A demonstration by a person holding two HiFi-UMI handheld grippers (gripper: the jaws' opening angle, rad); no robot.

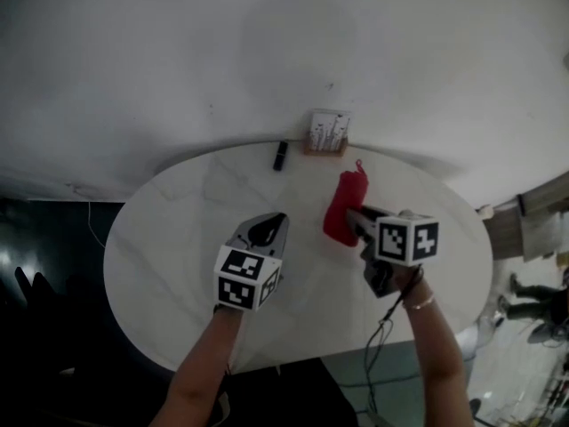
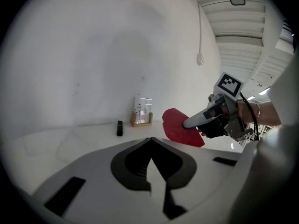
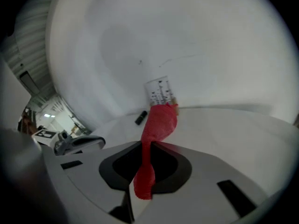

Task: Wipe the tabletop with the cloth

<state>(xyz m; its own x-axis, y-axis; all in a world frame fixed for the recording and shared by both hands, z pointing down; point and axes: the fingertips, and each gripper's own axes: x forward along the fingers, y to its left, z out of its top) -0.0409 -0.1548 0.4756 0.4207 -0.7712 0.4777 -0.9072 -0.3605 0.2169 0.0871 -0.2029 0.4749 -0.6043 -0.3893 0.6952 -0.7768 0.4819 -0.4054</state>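
Right gripper point(image 1: 352, 216) clamped on one red coarse-weave cloth point(image 1: 343, 201) — limp, bunched, over the oval white table point(image 1: 169, 256). Left gripper point(image 1: 274, 222) closed, empty. Far edge — one black stick point(image 1: 280, 156), one wood-based card stand point(image 1: 328, 134).

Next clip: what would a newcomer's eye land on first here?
The red cloth stands out, pinched in the shut right gripper over the white oval table. The left gripper hovers shut and empty to its left. A card stand and a small black object sit at the far edge.
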